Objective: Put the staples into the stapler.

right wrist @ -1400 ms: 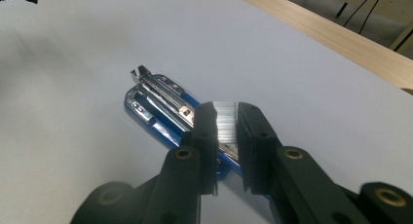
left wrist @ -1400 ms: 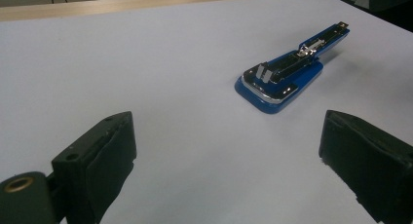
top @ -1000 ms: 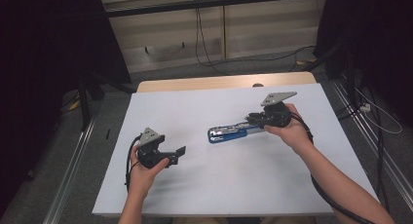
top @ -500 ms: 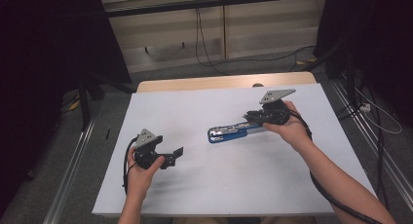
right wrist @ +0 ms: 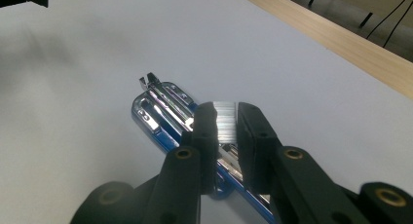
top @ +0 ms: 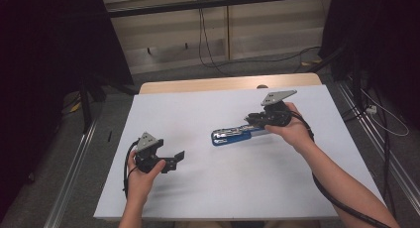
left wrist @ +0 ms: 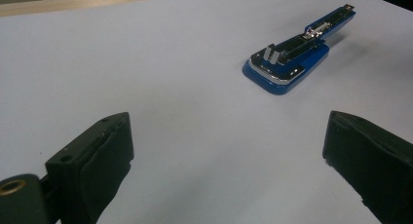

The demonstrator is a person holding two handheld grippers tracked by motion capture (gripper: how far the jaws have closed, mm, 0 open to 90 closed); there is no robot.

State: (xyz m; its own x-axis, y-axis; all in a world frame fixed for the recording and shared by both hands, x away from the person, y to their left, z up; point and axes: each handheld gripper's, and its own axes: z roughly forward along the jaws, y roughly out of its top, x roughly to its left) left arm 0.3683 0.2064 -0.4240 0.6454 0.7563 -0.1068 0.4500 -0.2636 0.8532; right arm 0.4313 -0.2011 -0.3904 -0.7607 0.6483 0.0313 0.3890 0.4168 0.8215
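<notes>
Stapler (top: 237, 134), blue base w/ chrome magazine, lies opened out flat on the white sheet (top: 213, 188), right of centre.

High view: right gripper (top: 252, 122) is over the stapler's rear half, hand behind it. Left gripper (top: 174, 158) rests on the sheet well apart, nearer the person, nothing in it.

Left gripper view: jaws stand wide, bare sheet between them; stapler (left wrist: 292, 56) lies ahead and to the right, untouched.

Right gripper view: jaws narrow, pinching a silvery strip of staples (right wrist: 225, 122) just above the open magazine (right wrist: 168, 104).

Procedure (judged): step in hand is loading the strip. Keep strip parallel w/ the channel, lower it level, release only once it is seated. Pinch lightly, since strips probably snap. Left gripper could steady the base if it slides.
</notes>
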